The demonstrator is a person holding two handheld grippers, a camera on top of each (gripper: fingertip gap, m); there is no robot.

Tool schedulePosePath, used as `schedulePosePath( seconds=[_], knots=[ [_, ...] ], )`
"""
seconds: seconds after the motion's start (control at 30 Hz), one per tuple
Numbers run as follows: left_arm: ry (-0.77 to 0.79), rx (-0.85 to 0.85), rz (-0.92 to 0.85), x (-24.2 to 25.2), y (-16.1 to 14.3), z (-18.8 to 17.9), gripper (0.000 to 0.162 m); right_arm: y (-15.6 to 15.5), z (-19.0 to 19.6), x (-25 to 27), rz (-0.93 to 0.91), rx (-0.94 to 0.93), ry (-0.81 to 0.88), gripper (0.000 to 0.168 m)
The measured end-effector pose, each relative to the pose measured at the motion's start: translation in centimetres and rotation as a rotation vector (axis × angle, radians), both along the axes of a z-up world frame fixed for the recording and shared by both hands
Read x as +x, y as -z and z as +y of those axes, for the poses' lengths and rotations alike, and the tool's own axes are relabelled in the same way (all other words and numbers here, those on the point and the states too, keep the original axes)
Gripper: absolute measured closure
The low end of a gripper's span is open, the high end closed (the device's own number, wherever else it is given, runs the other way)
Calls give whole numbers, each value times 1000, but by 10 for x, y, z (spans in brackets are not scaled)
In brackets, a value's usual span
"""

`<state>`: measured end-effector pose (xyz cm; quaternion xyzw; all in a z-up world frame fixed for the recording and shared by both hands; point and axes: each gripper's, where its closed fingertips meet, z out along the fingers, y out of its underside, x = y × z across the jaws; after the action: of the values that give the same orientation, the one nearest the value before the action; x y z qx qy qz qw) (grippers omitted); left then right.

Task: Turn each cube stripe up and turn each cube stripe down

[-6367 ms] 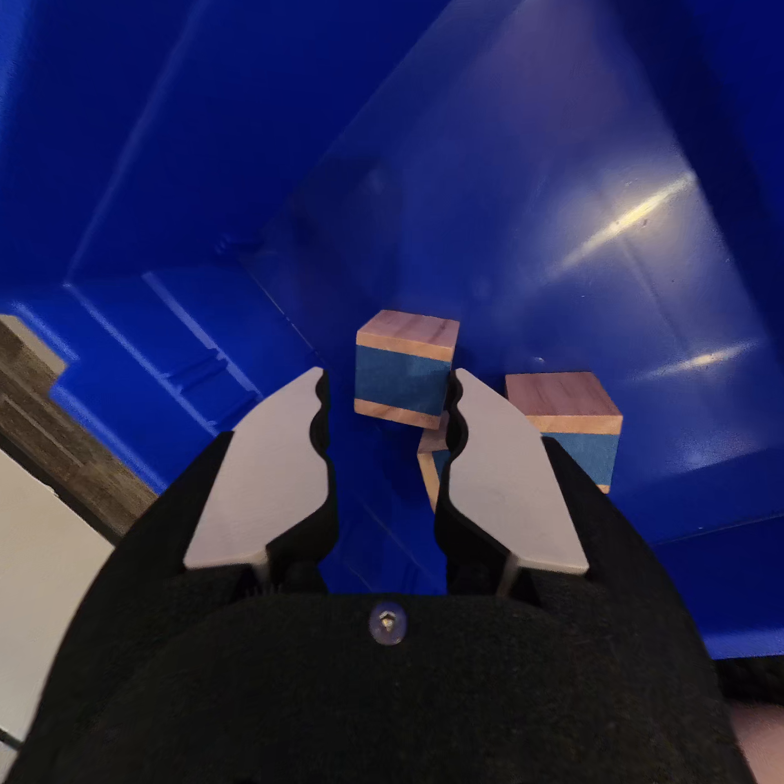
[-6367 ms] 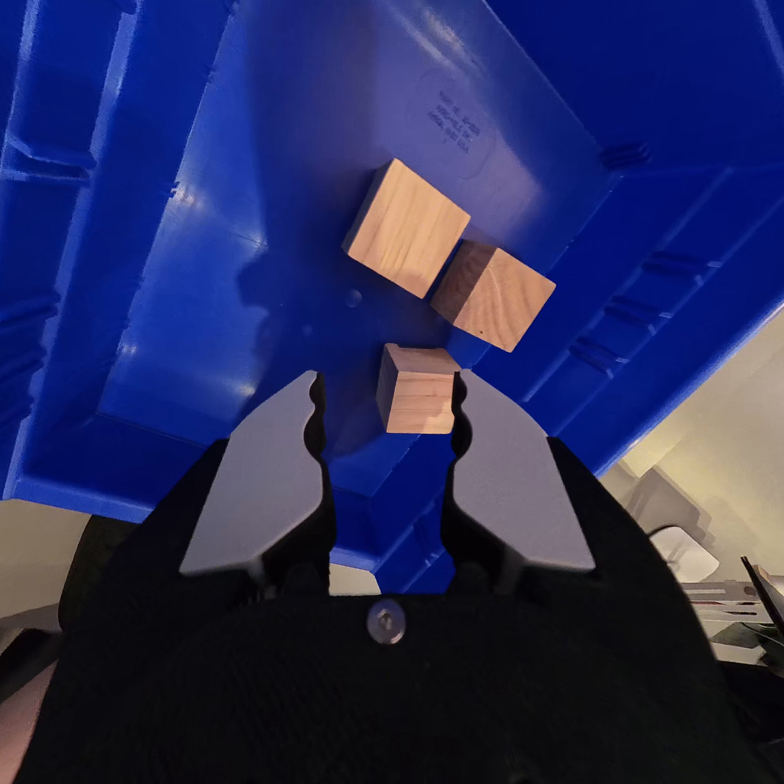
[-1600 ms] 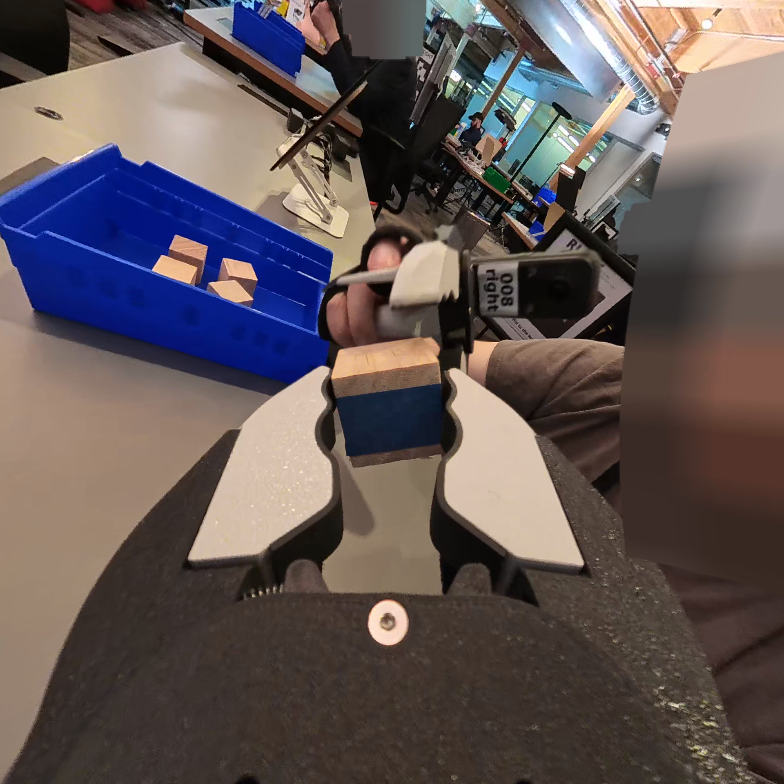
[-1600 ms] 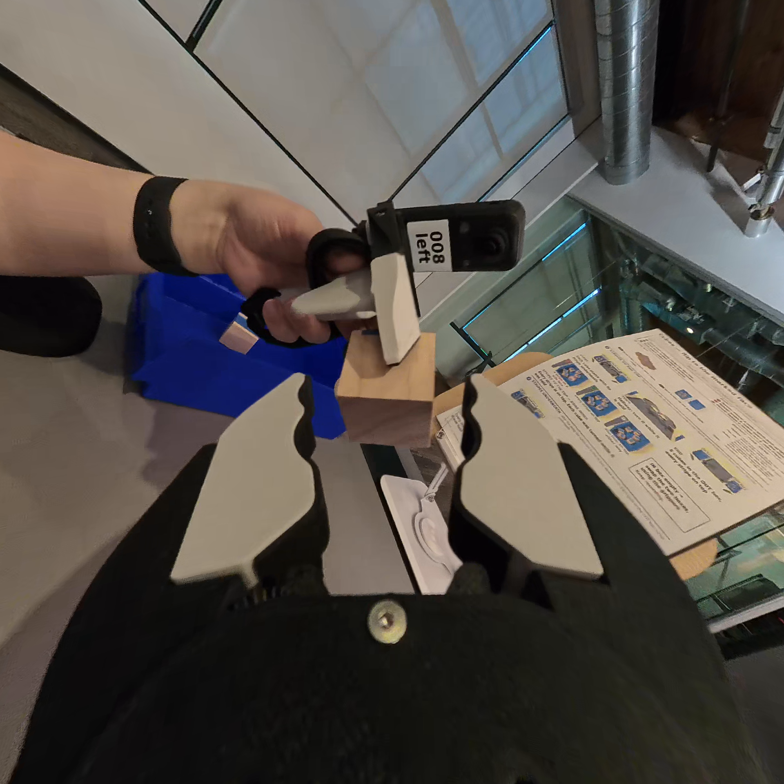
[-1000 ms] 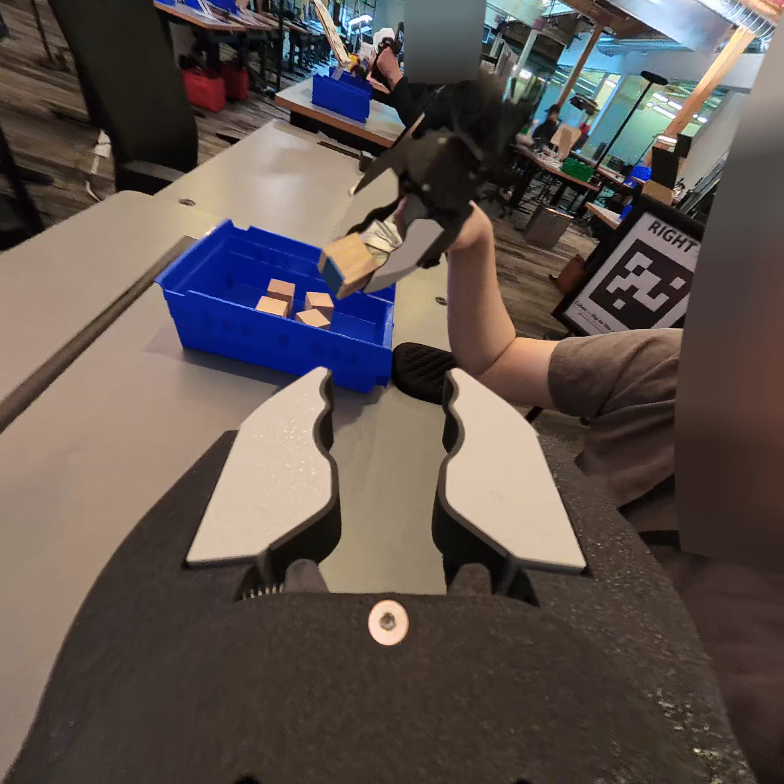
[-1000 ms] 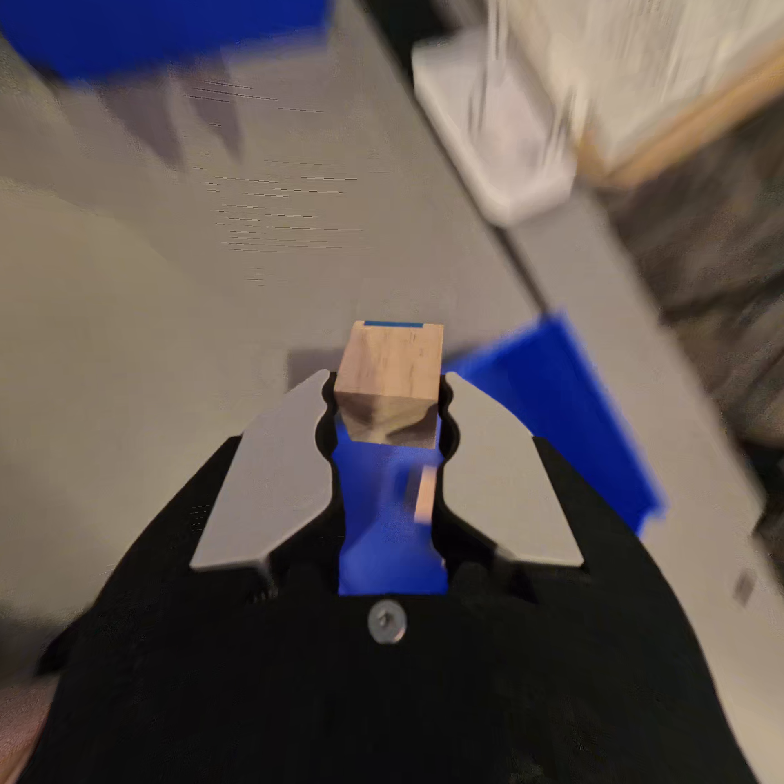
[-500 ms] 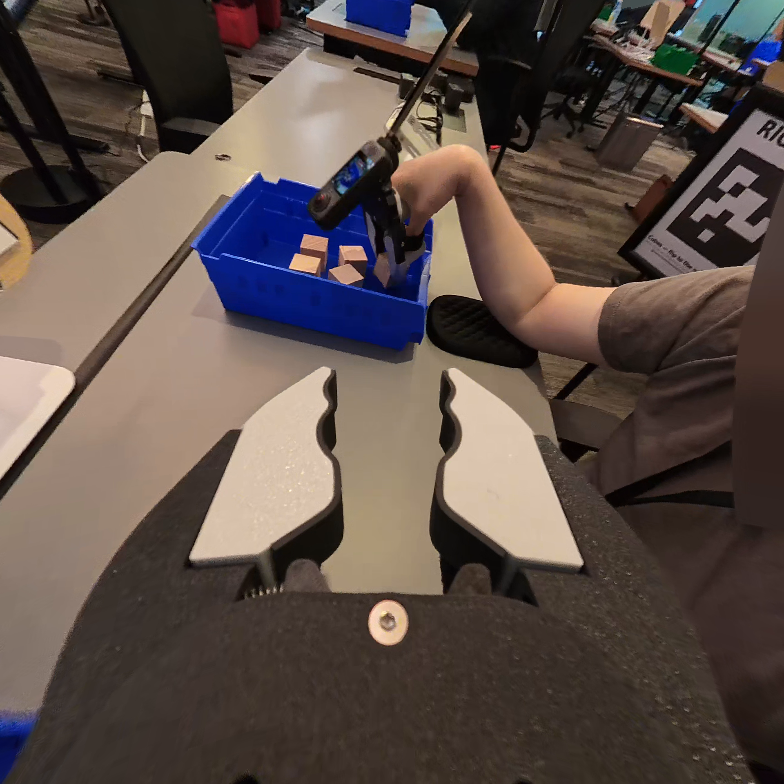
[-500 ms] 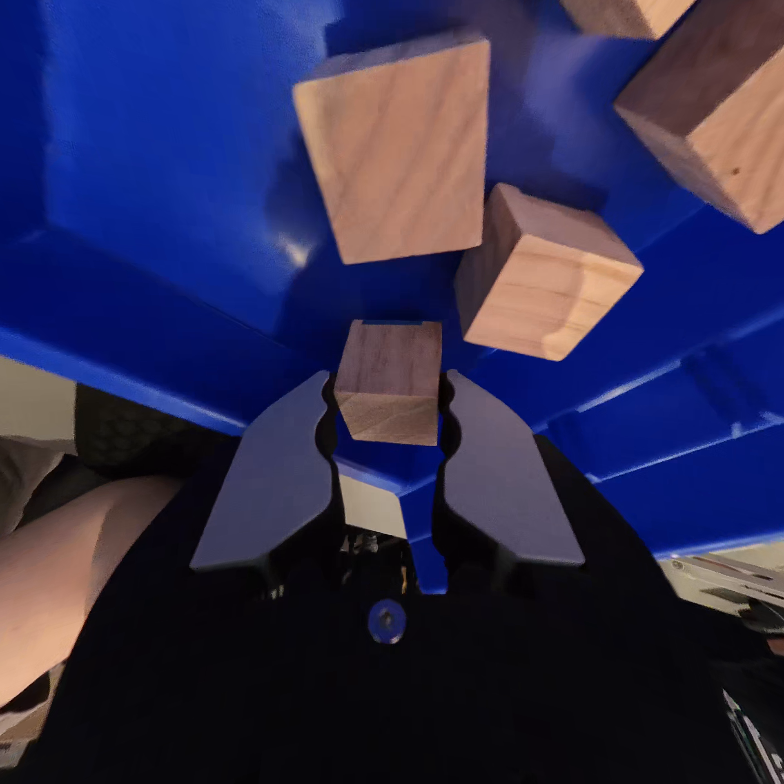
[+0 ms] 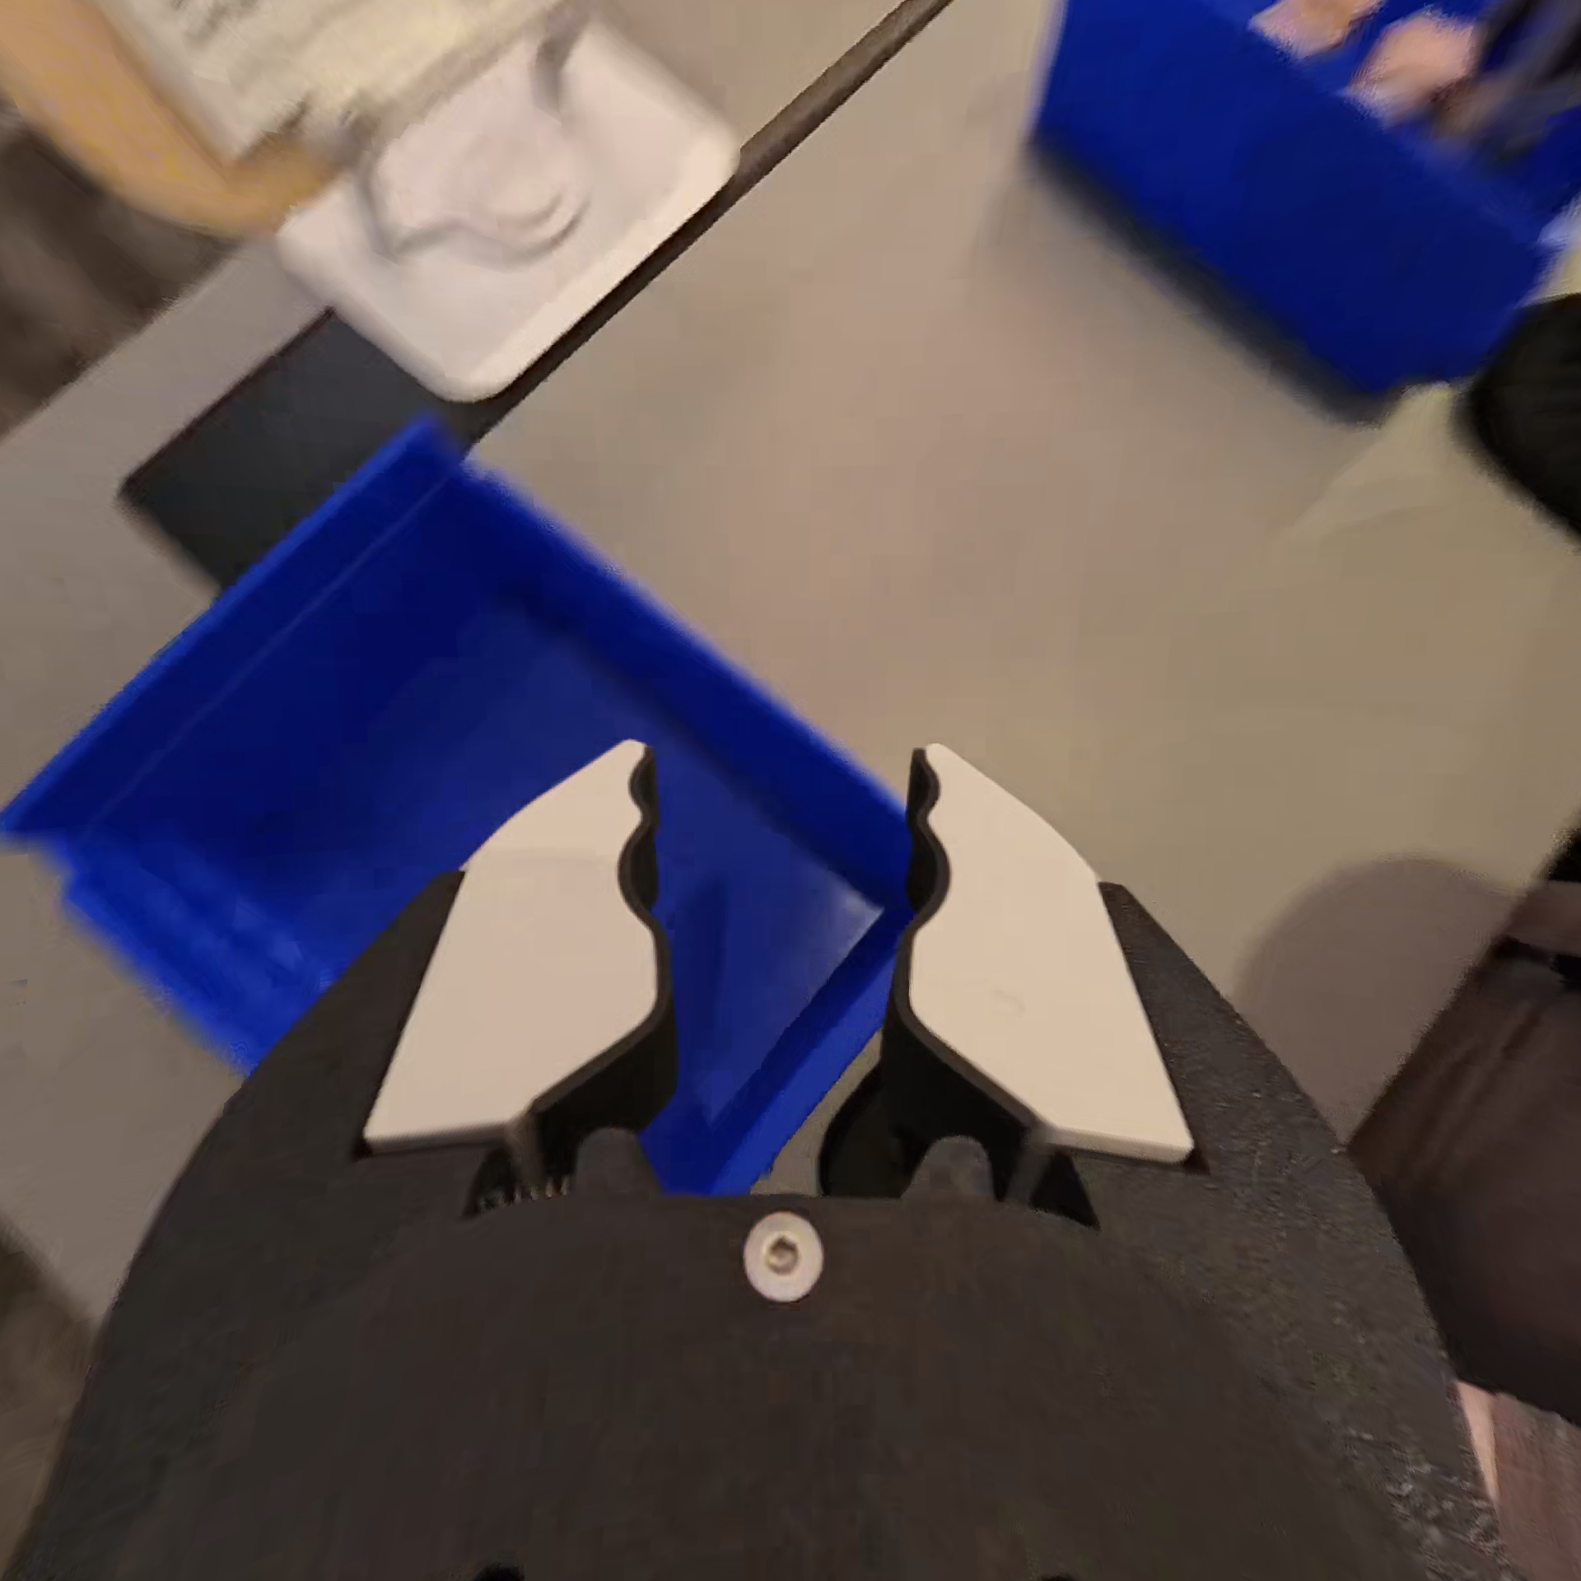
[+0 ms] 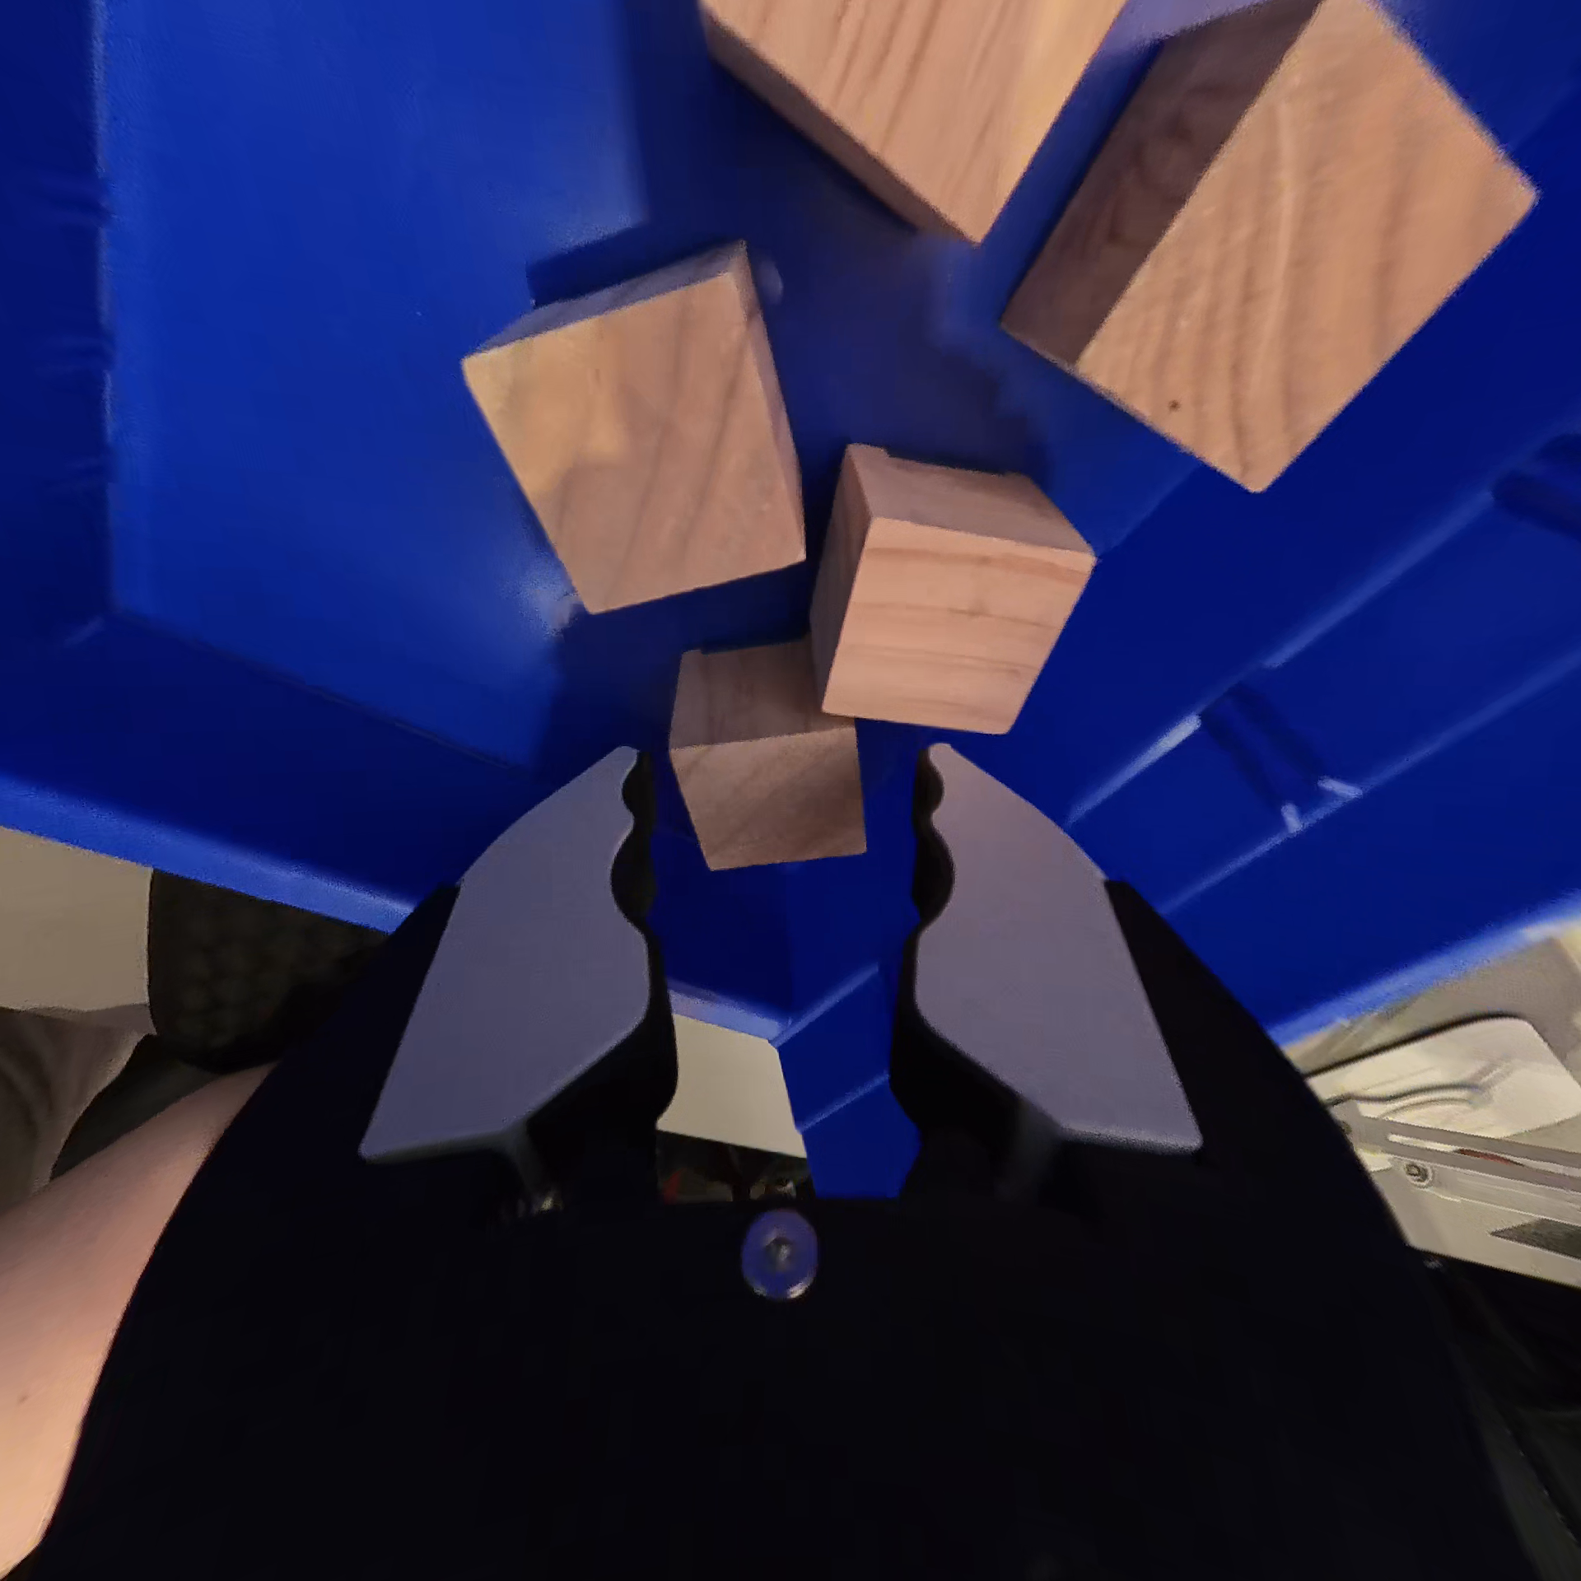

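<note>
Since half a second ago: right gripper [image 10: 778,761] released the small cube [image 10: 770,770]; jaws now spread wide, holding nothing. Left gripper [image 9: 778,761] swung away from the far blue bin [image 9: 1283,222] toward a near blue bin [image 9: 359,736].

Right wrist view:
- Small cube resting on the floor of the blue bin [image 10: 299,428], just ahead of and between the fingertips, closer to the left finger [image 10: 530,941]; no visible contact with either finger.
- Plain wood faces toward the camera; no stripe visible. Cubic shape, no long axis; edges slightly rotated against the finger line.
- Second cube [image 10: 941,599] touching or overlapping the small cube at its upper right corner, grain lines horizontal on the near face.
- Third cube [image 10: 642,436] to the upper left, plain wood up.
- Two more cubes at the top edge: one [image 10: 907,94] cut off by the frame, one [image 10: 1266,248] at the upper right.

Left wrist view (motion-blurred):
- Jaws spread wide, empty, positioned over the near corner of the near blue bin.
- Grey table [image 9: 984,530] beyond; white stand base [image 9: 513,231] at upper left.
- Far blue bin at upper right, contents too blurred to identify.
</note>
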<state>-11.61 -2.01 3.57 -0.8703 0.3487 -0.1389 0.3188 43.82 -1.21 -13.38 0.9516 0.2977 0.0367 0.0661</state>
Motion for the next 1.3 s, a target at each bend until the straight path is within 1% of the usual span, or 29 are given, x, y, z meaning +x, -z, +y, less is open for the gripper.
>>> schedulePosePath(
  seconds=[0.07, 0.13, 0.17, 0.23, 0.3, 0.4, 0.47, 0.57, 0.7, 0.83, 1.07, 1.13, 1.3],
  knots=[
    [-181, -106, 106, -35, 25, 7, 106, -10, 3, -1, -2, 51, -15, 107],
    [-308, -241, 183, -62, 53, 7, 107, -20, 5, -3, -16, 97, -33, 106],
    [-355, -280, 221, -73, 64, 10, 107, -26, 5, -6, -18, 119, -46, 106],
    [-393, -334, 249, -85, 81, 18, 107, -38, 4, -13, -14, 170, -87, 107],
    [-403, -369, 274, -92, 96, 25, 107, -55, 1, -31, 48, 236, -160, 106],
    [-414, -440, 307, -100, 114, 26, 109, -93, -3, -71, 186, 406, -299, 106],
    [-439, -469, 356, -108, 123, 27, 106, -117, -7, -95, 250, 523, -403, 106],
    [-444, -486, 385, -112, 133, 31, 106, -137, -20, -127, 297, 614, -563, 106],
    [-489, -496, 476, -127, 142, 33, 105, -140, -42, -155, 328, 606, -717, 100],
    [-509, -509, 511, -134, 148, 34, 105, -140, -54, -171, 342, 601, -800, 100],
    [-496, -591, 506, -133, 165, 29, 103, -133, -52, -169, 310, 576, -802, 99],
    [-491, -628, 483, -129, 171, 27, 110, -131, -51, -170, 312, 567, -805, 99],
    [-487, -654, 538, -135, 178, 25, 117, -122, -51, -167, 279, 525, -807, 99]
  ],
)
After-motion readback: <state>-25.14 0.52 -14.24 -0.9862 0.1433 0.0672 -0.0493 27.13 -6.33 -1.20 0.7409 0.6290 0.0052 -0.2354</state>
